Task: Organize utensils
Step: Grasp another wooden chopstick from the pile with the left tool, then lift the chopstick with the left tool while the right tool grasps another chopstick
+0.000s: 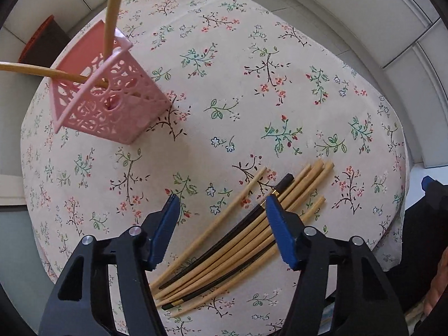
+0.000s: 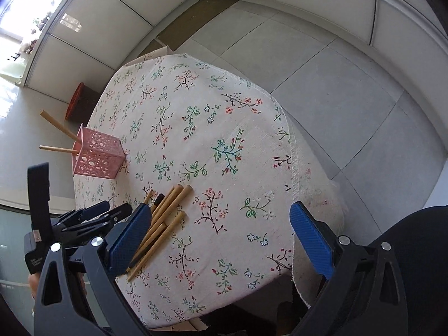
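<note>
A pile of wooden and black chopsticks lies on the floral tablecloth. My left gripper is open, its blue pads straddling the pile just above it, holding nothing. A pink perforated holder stands at the far left with two wooden chopsticks leaning out of it. In the right wrist view the pile lies beside my open, empty right gripper, with the holder further left. The left gripper shows there at the pile's left.
The small table ends close on the right and front, with tiled floor beyond. A brown and red object sits on the floor past the holder. White wall panels stand behind.
</note>
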A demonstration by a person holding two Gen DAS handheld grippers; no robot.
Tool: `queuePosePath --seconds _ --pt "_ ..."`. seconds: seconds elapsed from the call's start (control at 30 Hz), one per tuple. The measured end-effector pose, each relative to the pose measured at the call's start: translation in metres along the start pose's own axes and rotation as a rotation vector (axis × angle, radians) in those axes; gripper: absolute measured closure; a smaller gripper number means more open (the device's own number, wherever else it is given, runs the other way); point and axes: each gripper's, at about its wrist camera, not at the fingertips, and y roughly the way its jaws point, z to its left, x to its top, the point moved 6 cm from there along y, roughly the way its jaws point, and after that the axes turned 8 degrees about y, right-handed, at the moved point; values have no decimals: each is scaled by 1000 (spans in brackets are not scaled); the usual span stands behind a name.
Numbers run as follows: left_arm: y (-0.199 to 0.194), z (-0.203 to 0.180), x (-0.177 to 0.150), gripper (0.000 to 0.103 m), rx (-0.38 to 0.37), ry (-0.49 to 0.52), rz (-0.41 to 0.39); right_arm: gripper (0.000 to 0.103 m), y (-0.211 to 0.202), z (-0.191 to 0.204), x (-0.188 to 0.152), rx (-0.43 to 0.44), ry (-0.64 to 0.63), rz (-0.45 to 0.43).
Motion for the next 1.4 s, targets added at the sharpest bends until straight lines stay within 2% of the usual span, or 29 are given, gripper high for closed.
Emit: queuePosePath --seconds 0.23,0.37,0.57,0.63,0.73,0.8,0.93,1.0,1.07,1.1,1.23,1.4 --pt "26 -4 8 54 -6 42 53 7 6 1 -5 -4 5 53" --pt "40 -2 9 73 -25 48 76 7 11 -2 -6 -8 29 75" --pt "42 0 6 77 -47 62 51 7 24 -2 -14 -27 81 138" --pt "41 -1 4 88 -59 65 32 7 31 2 -19 -28 107 166" --pt "39 10 -4 93 -3 66 -1 7 46 12 -32 -21 168 224" --pt "35 21 -11 95 18 55 -25 12 60 20 -41 -32 199 251" --pt "3 46 -28 96 25 -1 -111 38 83 29 -54 -113 220 270" --pt "-19 54 -38 97 27 -12 -167 40 85 33 -53 -138 247 232" --pt "-41 58 -44 97 32 -21 -225 50 87 43 -50 -144 244 207" --pt "-50 61 -47 97 34 -26 -253 52 89 48 -49 -154 248 198" --pt "-85 54 -44 97 45 -38 -333 69 100 57 -49 -240 256 187" --pt "-99 56 -50 98 49 -38 -376 70 109 76 -47 -359 230 112"
